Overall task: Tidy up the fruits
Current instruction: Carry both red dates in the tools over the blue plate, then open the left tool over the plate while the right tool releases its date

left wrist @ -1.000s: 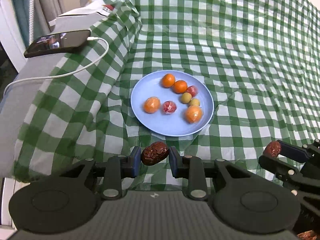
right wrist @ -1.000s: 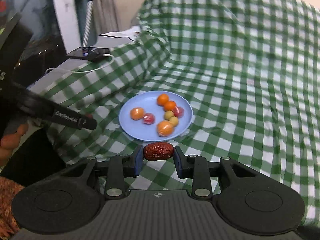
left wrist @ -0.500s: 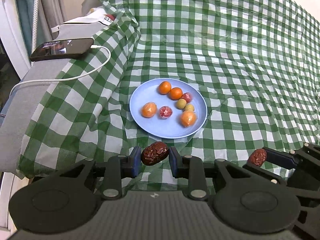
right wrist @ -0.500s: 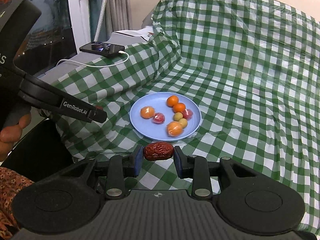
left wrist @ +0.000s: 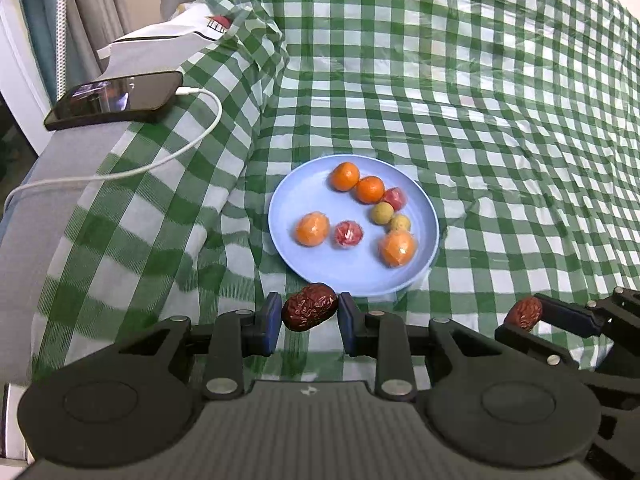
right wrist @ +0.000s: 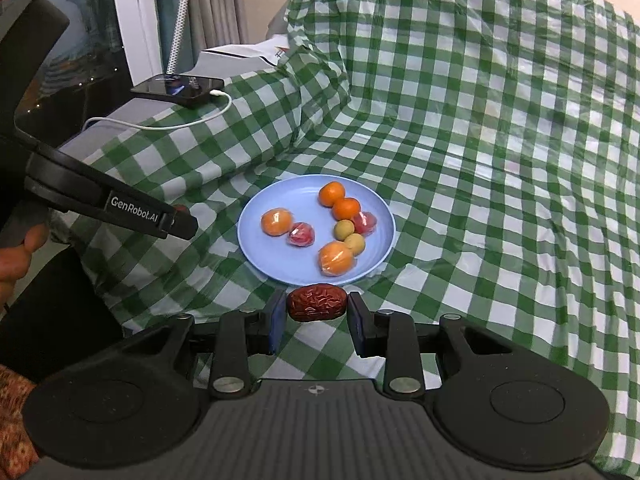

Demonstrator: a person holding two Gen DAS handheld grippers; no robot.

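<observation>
A light blue plate [left wrist: 308, 196] [right wrist: 276, 266] lies on the green checked cloth and holds several small fruits: oranges [left wrist: 345, 176], wrapped red ones [left wrist: 349, 234] and yellow-green ones [left wrist: 381, 213]. My left gripper [left wrist: 309, 308] is shut on a wrinkled red date [left wrist: 309, 307], just short of the plate's near rim. My right gripper [right wrist: 317, 303] is shut on another red date [right wrist: 317, 302], also at the near rim. The right gripper with its date [left wrist: 524, 313] shows at the lower right of the left wrist view. The left gripper's side [right wrist: 120, 210] shows at the left of the right wrist view.
A black phone [left wrist: 116, 99] [right wrist: 180, 89] with a white cable [left wrist: 168, 156] lies on a grey surface at the far left. A white packet [left wrist: 160, 42] lies behind it. The cloth rises in folds behind the plate. A person's hand [right wrist: 16, 256] shows at the left edge.
Both grippers have pulled back and risen a little, so the plate sits farther off. Each keeps its date. The right gripper has shifted left in the left wrist view.
</observation>
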